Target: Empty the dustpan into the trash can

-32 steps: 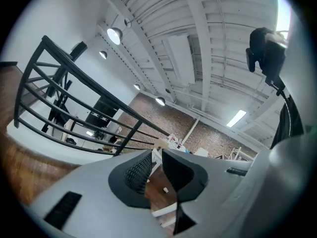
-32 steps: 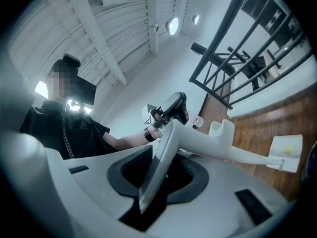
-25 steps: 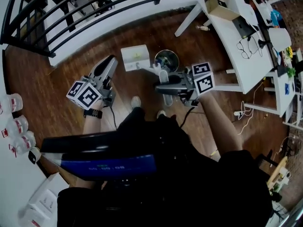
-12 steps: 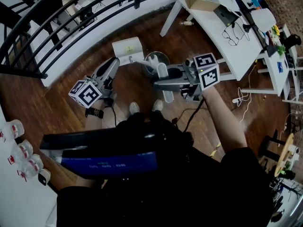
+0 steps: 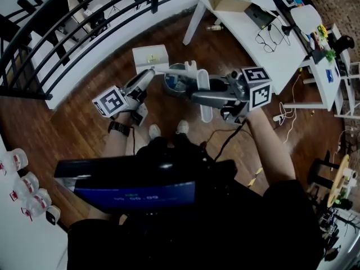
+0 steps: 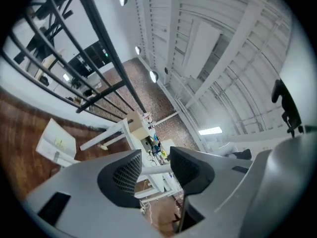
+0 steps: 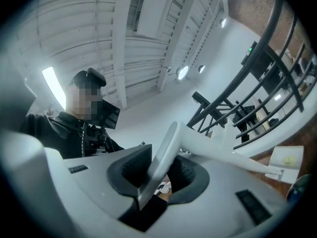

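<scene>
Dustpan [image 5: 151,58] shows beyond the bin [image 5: 176,83] in the head view. We cannot tell whether its white pan is touching the floor [image 5: 73,122]. Its long handle [image 5: 206,103] comes back across the bin's far edge to our right gripper [image 5: 197,98], which is clenched on the grip end. In the right gripper view the handle [image 7: 171,143] stands slanted between the two pads [image 7: 133,167], and both press on it. From there the shaft bends away to the pan at the right edge.

Our left gripper [image 5: 145,77] hangs just beside the shaft, near the pan. Its jaws have just been opening. In the left gripper view they stand apart and released, with nothing between them. Only the far table [image 5: 281,66] shows through the gap. In that view the dustpan sits low at the left, over the wood floor.
</scene>
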